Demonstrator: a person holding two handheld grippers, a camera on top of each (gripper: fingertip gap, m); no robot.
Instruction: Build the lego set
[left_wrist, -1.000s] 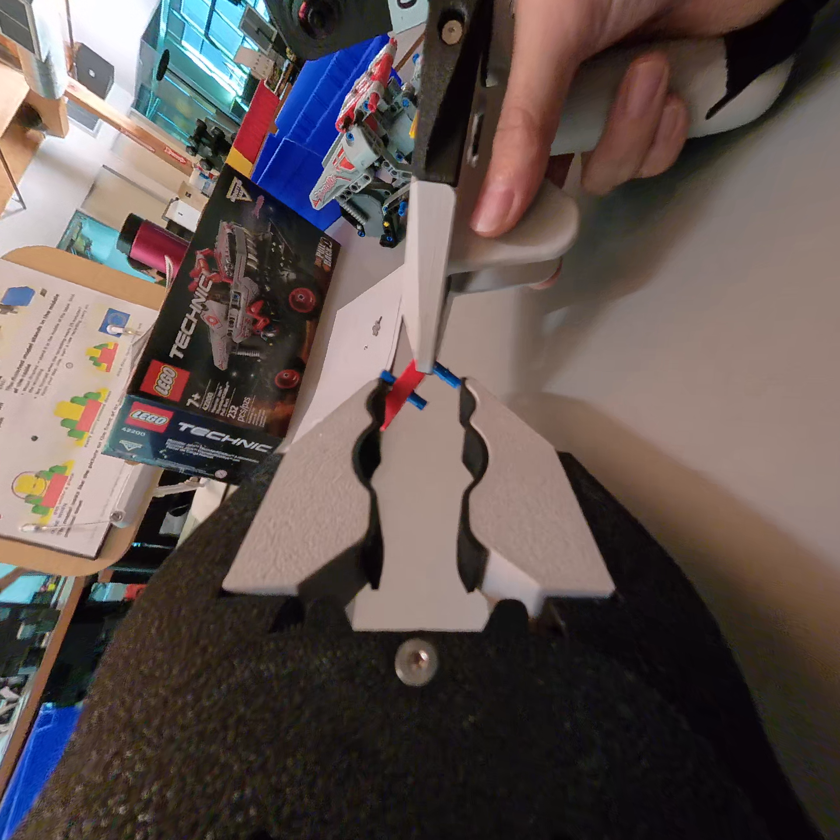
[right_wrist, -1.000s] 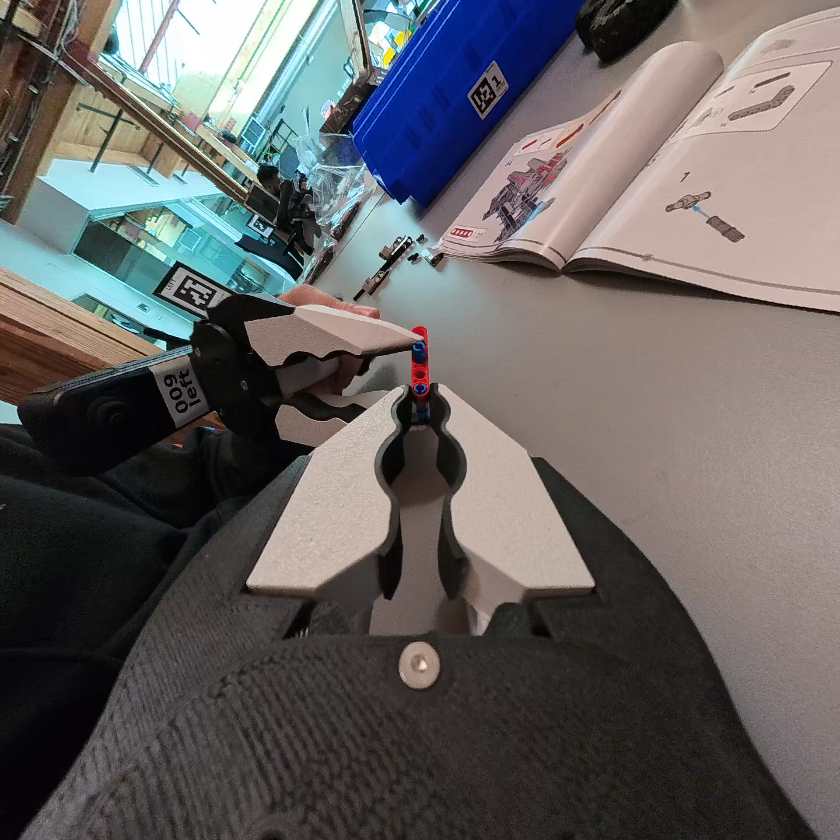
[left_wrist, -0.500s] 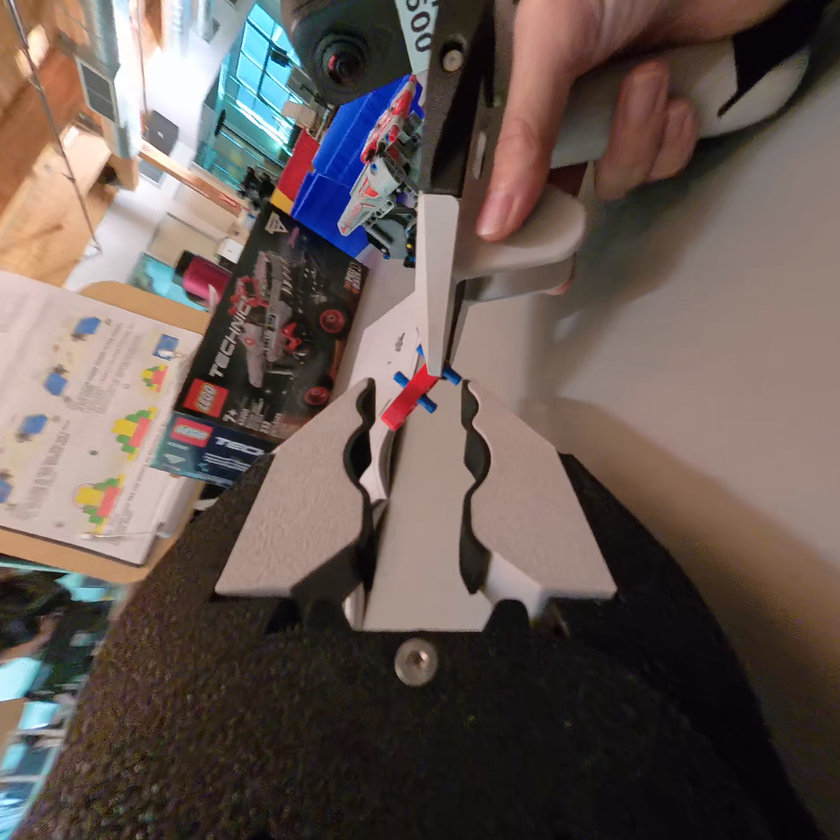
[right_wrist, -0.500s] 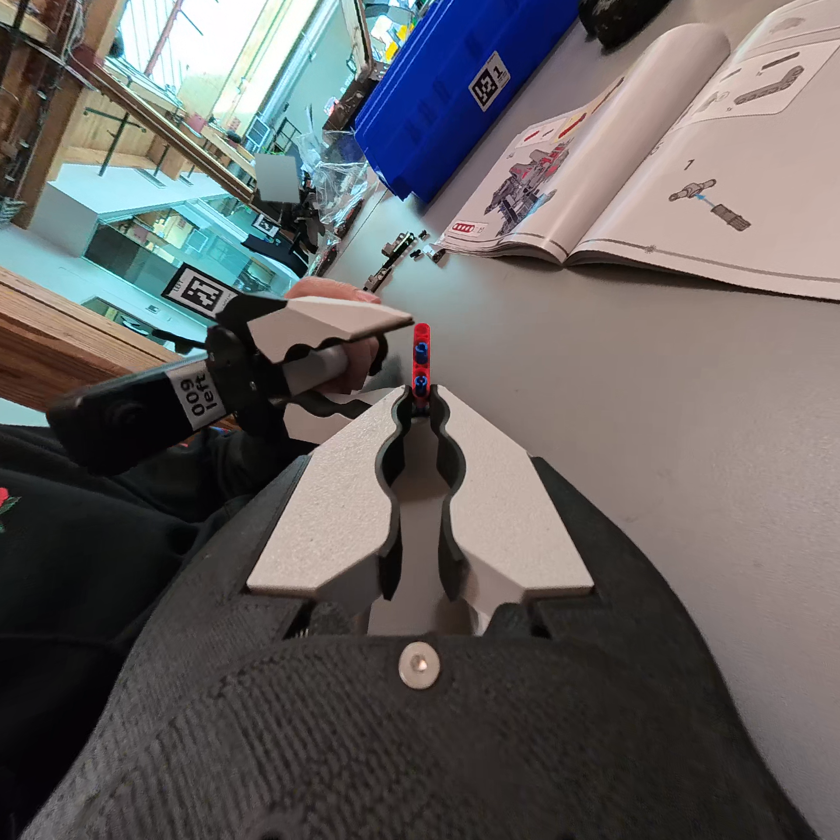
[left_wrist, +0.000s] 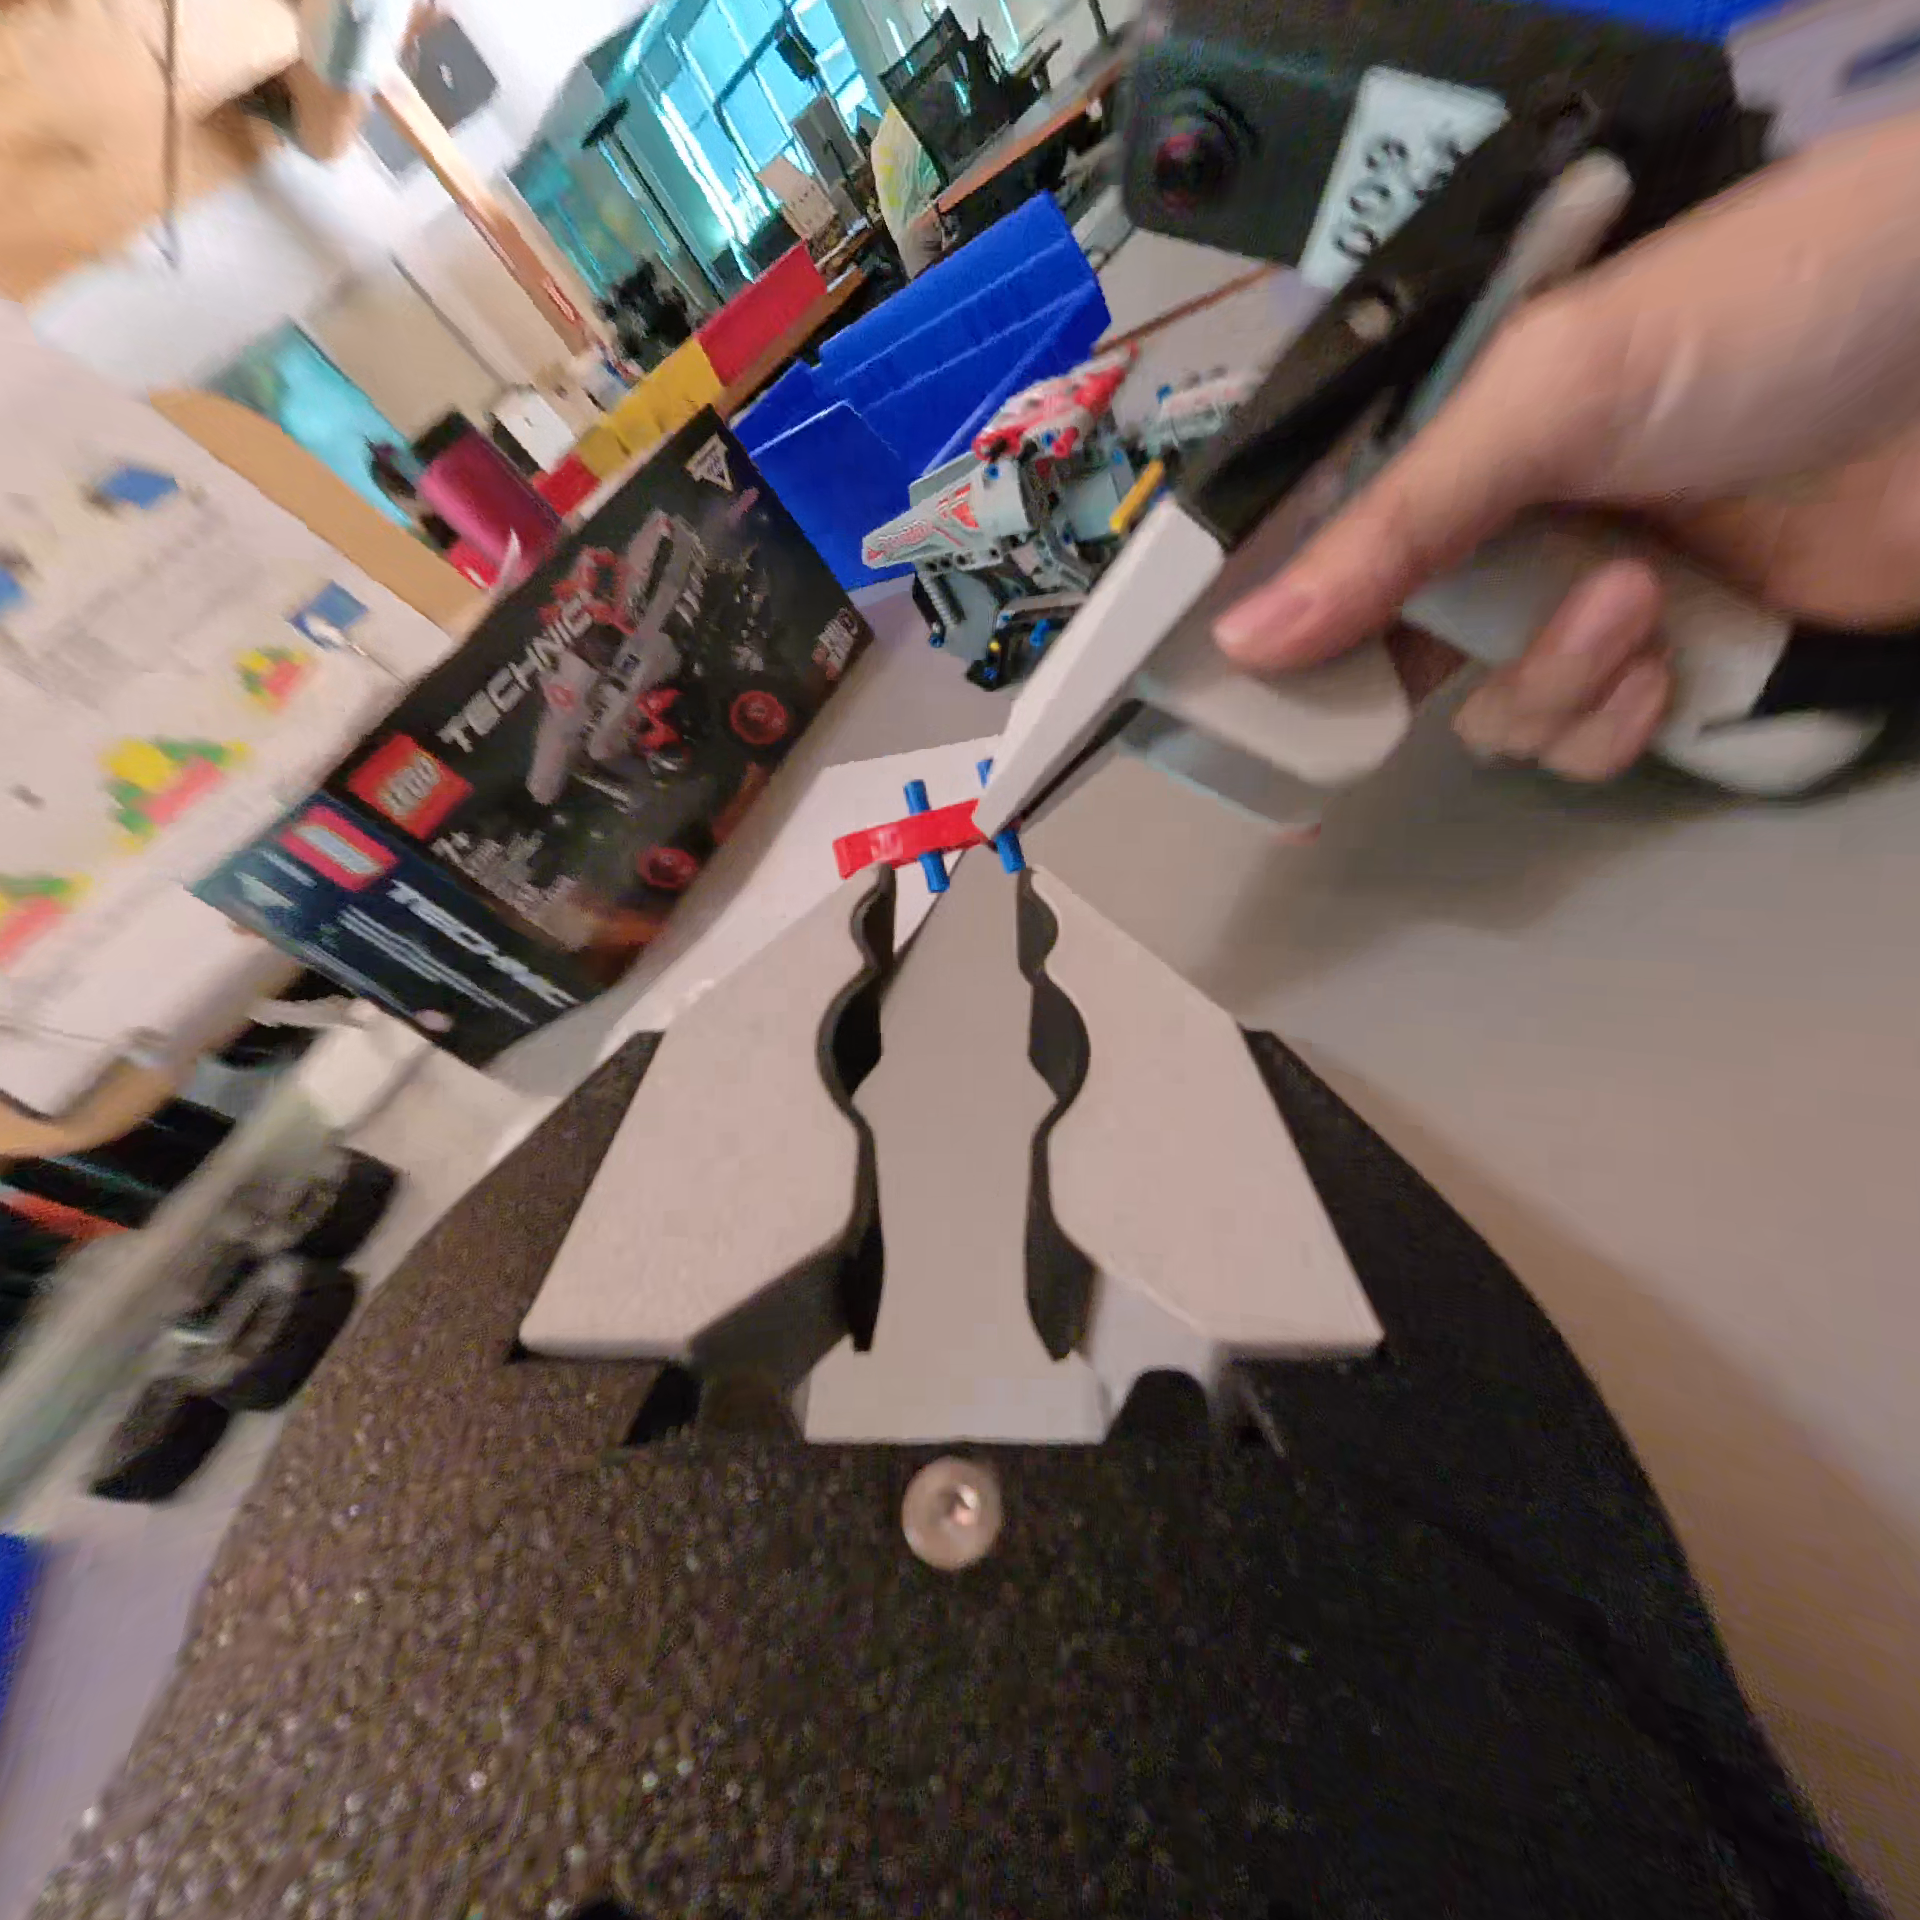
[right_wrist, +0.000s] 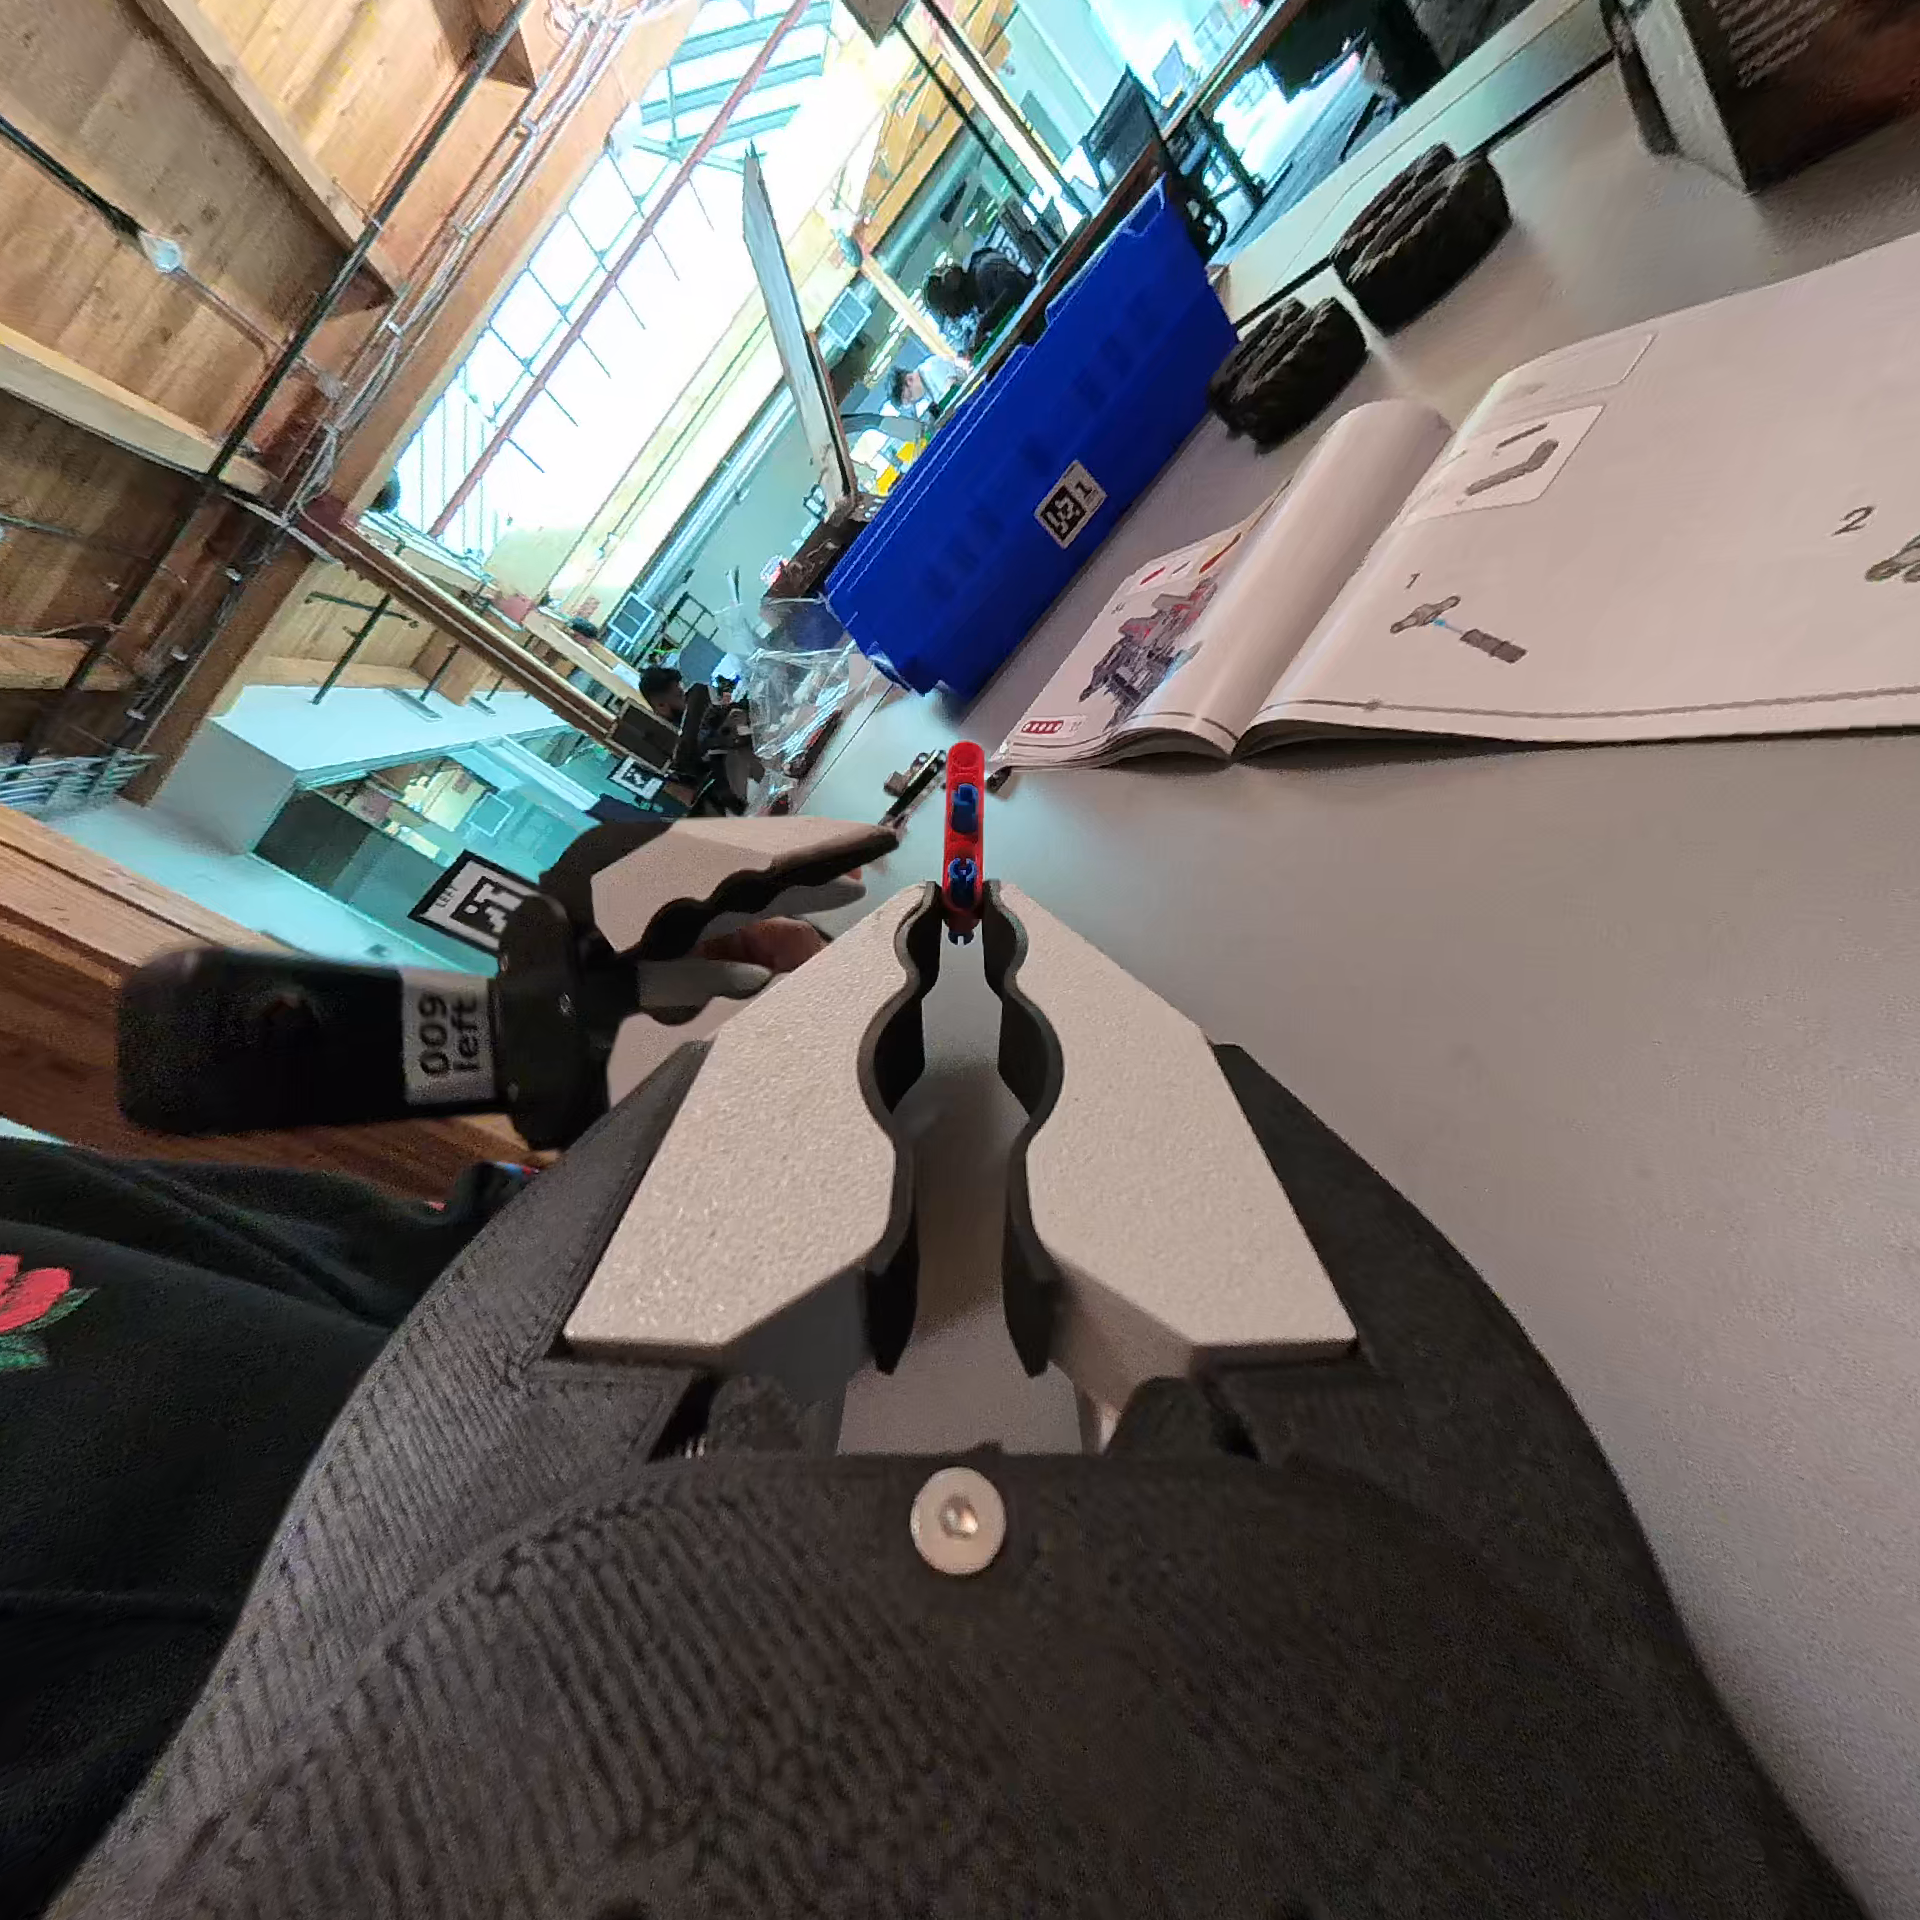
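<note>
Two blue pins are crossing the small, stiff, light red plastic beam (right_wrist: 962, 831); right gripper (right_wrist: 962, 906) is pinching its lower end, left gripper (left_wrist: 951, 883), gaping empty, hovering beside the beam.

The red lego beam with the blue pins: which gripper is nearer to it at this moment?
Right. The right gripper is shut on the red beam, pinching its lower end between the fingertips. The left gripper is open, its tips just short of the beam and not touching it.

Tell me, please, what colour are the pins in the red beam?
Blue pins in the red beam; the left wrist view shows them best.
</note>
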